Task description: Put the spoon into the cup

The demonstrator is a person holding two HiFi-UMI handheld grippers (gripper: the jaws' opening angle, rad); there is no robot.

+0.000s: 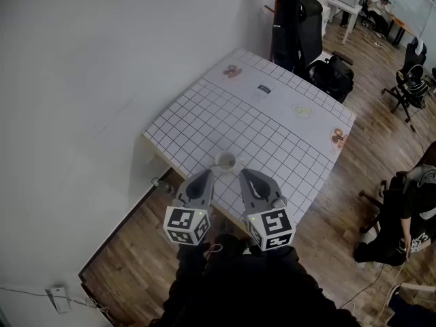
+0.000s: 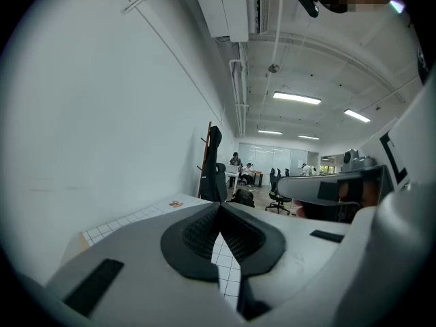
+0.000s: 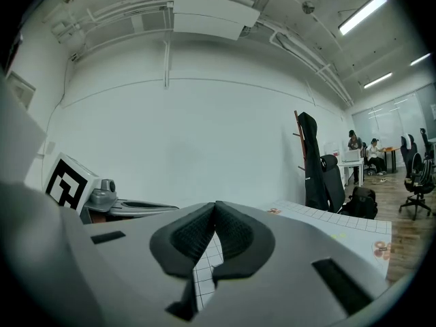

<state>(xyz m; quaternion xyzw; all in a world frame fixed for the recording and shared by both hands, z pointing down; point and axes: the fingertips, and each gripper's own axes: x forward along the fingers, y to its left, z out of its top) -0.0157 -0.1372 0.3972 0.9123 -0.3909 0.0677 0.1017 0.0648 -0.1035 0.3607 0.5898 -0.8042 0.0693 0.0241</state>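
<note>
In the head view a small white cup [image 1: 225,161] stands on the white grid-patterned table [image 1: 272,125], close to its near edge. The cup is too small here for me to make out a spoon, and I see no spoon on the table. My left gripper [image 1: 207,173] and right gripper [image 1: 244,173] hover side by side just in front of the cup, raised and pointing nearly level. In the left gripper view the left gripper [image 2: 219,207] is shut, its pads meeting with nothing between them. The right gripper [image 3: 215,206] in its own view is shut and empty as well.
Small stickers [image 1: 232,71] lie on the far part of the table. A white wall runs along the left. A black chair [image 1: 310,19] and dark bags [image 1: 332,75] stand beyond the table. A seated person [image 1: 402,216] is at the right on the wood floor.
</note>
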